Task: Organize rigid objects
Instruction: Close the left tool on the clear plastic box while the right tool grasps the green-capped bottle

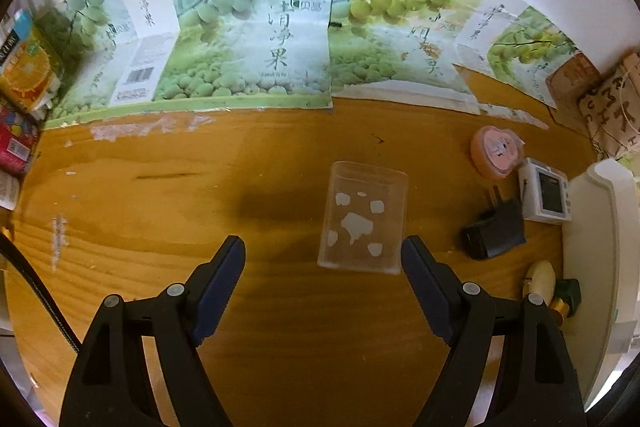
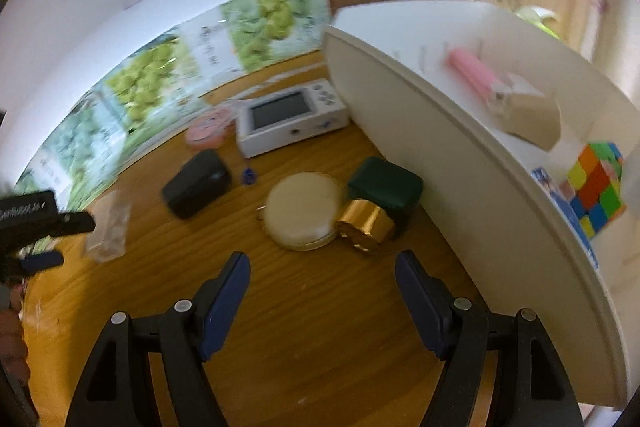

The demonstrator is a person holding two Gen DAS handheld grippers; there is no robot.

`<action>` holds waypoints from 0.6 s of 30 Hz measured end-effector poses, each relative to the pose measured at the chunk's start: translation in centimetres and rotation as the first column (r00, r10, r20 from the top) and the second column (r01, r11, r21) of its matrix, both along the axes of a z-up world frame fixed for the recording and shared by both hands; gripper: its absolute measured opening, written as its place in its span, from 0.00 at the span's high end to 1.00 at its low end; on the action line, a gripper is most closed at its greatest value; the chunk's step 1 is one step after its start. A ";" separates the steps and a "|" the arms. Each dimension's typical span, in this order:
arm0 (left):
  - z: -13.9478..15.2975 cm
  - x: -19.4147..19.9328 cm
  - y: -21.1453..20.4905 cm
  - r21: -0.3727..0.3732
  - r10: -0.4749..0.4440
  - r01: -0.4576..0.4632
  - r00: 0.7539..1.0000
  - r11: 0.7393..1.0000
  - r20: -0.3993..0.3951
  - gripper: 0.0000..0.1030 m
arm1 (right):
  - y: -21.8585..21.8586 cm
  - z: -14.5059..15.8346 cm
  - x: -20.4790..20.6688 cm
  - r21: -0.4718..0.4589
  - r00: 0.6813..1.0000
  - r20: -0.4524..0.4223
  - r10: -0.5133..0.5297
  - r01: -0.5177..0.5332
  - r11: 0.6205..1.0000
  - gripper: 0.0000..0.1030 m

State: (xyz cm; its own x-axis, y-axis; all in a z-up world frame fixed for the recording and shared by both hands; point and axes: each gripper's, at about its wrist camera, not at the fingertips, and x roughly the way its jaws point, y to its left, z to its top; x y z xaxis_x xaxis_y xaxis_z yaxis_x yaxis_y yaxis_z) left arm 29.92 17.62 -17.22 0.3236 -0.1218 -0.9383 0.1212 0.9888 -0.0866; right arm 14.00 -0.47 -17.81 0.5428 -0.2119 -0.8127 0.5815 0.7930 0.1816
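Observation:
My left gripper (image 1: 323, 251) is open and empty, just short of a clear plastic box (image 1: 364, 219) with white patches lying on the wooden table (image 1: 160, 211). The box also shows in the right wrist view (image 2: 108, 227), beside the left gripper's body. My right gripper (image 2: 322, 269) is open and empty, just short of a round cream compact (image 2: 302, 211). Beside the compact lie a gold cylinder (image 2: 366, 225) and a dark green box (image 2: 386, 187). A black charger (image 2: 196, 183), a white handheld device (image 2: 290, 121) and a pink round tin (image 2: 208, 127) lie farther back.
A white storage bin (image 2: 460, 155) stands at the right and holds a Rubik's cube (image 2: 598, 189), a pink item (image 2: 474, 69) and a beige box (image 2: 528, 113). Grape-printed cardboard (image 1: 248, 27) lines the wall. Cartons (image 1: 24, 75) stand at the far left, and a lettered bag (image 1: 612, 103) at the far right.

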 end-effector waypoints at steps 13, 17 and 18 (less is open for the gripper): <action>-1.4 1.1 -0.5 -0.037 -0.015 0.015 1.000 0.999 -0.015 0.20 | -1.4 -0.8 0.9 0.010 0.987 0.065 -0.148 0.148 0.989 0.30; -1.8 1.3 -0.3 -0.041 -0.007 0.006 1.000 0.999 -0.025 0.21 | -2.3 -0.7 1.3 0.049 0.977 0.067 -0.205 0.202 0.978 0.35; -1.9 1.5 -0.4 -0.038 -0.004 0.003 1.000 0.999 -0.022 0.21 | -2.3 -0.7 1.3 0.055 0.976 0.066 -0.209 0.205 0.977 0.36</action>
